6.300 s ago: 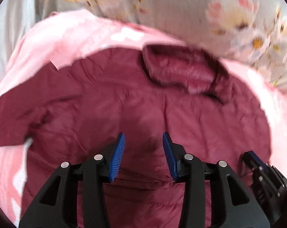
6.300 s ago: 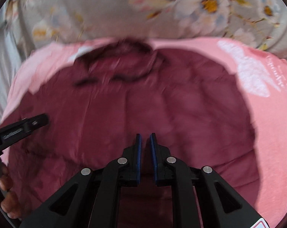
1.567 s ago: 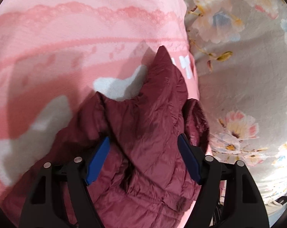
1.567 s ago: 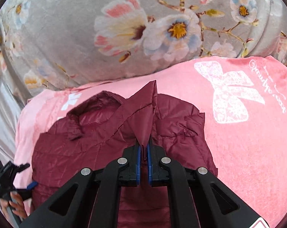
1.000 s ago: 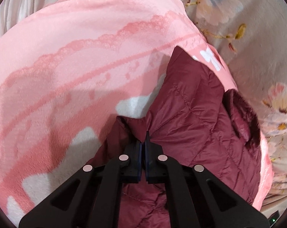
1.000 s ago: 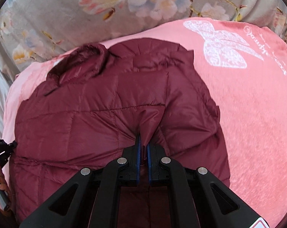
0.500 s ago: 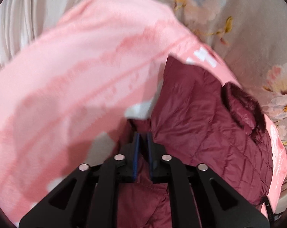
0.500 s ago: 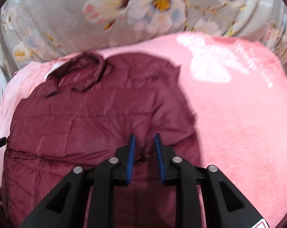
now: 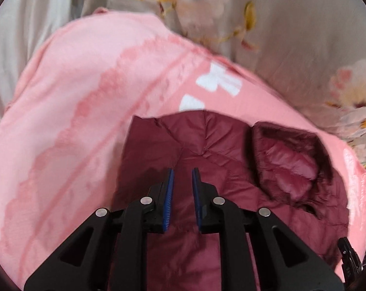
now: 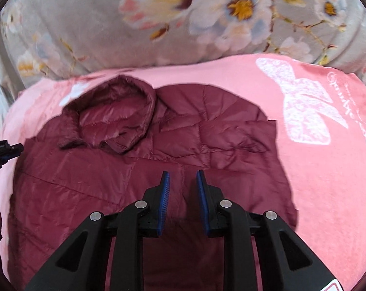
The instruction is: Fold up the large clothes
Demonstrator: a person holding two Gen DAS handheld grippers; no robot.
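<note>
Right wrist view shows the dark red puffy jacket (image 10: 134, 165) best. It lies flat on the pink blanket (image 10: 328, 181) and fills the middle and lower left of the frame. Its hood (image 10: 110, 118) sits at the upper left, and one sleeve (image 10: 221, 145) is folded in across the chest on the right. The jacket's long way runs from the hood down toward the bottom of the frame, right under the grippers.

The right gripper (image 10: 181, 194) hangs just above the jacket's middle. Its jaws have just closed a little, but they are a bit apart with nothing between them. The left gripper (image 9: 183, 194) is over the jacket's left side. Its jaws have just been opening, and they are a little apart and empty too.

Both grippers are close to the jacket, each over its own side. I think the next fold needs the bottom hem, which lies below the frame in both views.

Left wrist view shows the jacket's left edge against the blanket's lace pattern, at the middle left, which the other view hides. The right view alone shows the folded sleeve and the big white bow (image 10: 306, 106) on the blanket. A grey flowery cover (image 10: 158, 24) lies behind.
</note>
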